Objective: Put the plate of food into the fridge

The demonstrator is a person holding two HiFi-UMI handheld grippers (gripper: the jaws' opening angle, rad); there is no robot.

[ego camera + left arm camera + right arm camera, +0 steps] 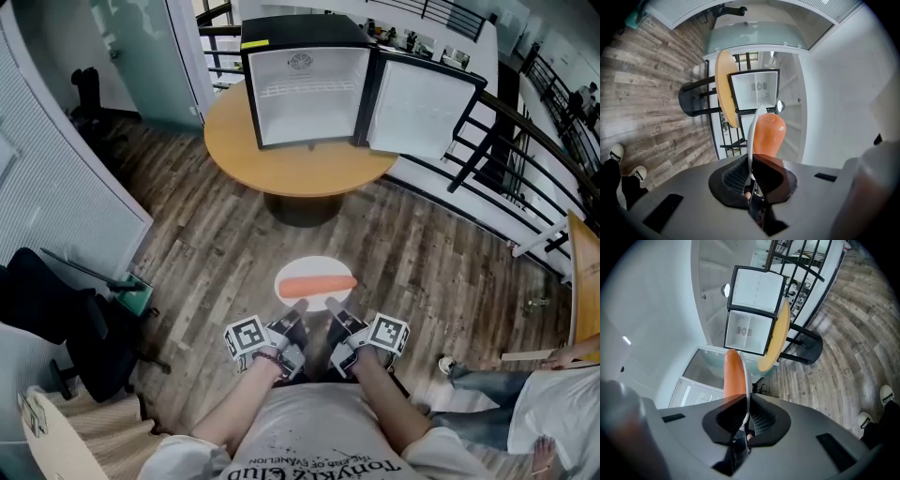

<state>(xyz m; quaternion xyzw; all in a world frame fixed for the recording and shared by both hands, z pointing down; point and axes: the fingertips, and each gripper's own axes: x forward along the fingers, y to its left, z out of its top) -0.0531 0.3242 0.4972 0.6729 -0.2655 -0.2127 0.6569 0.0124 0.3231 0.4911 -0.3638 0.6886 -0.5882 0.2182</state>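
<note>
Left gripper (751,178) is shut tight on the near-left rim of the white plate (314,265), which is held above the wood floor (187,216) with a long orange sausage (319,286) lying across it. Right gripper (746,420) pinches the near-right rim just the same, so both have the plate between them. Far ahead, well apart from the plate, the small fridge (305,94) stands on the round wooden surface (300,173), its door (422,108) swung open to the right.
</note>
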